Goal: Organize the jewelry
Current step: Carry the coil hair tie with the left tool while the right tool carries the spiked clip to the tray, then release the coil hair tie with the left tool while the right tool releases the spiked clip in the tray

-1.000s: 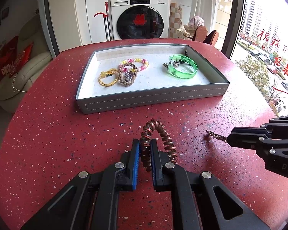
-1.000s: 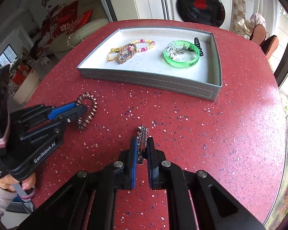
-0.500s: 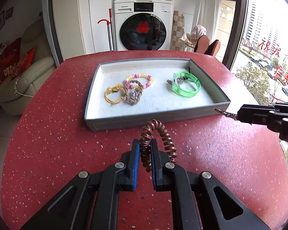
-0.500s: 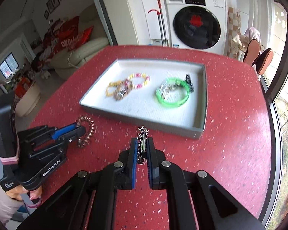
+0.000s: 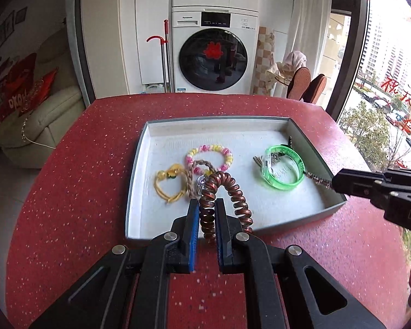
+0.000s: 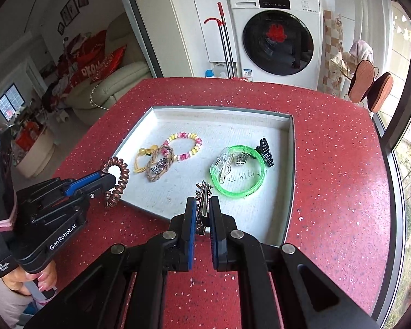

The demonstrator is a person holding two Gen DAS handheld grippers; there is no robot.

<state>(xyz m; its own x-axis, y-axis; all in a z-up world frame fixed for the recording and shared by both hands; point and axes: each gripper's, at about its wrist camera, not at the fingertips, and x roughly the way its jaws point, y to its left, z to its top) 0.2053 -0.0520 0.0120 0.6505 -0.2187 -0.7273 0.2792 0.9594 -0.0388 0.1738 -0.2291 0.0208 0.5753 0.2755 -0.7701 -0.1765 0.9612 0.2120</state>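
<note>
Left view: we saw the left gripper [image 5: 207,216] clamped on a copper coil [image 5: 224,192], above the tray [image 5: 309,216] front edge.
Right view: we saw the right gripper [image 6: 202,211] pinching a metal clip [image 6: 202,197] over the tray [image 6: 289,192], near the green bangle [image 6: 238,175].

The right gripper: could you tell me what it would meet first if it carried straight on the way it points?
Probably the green bangle in the tray, just ahead of the hair clip that the right gripper holds; depth is unclear.
</note>
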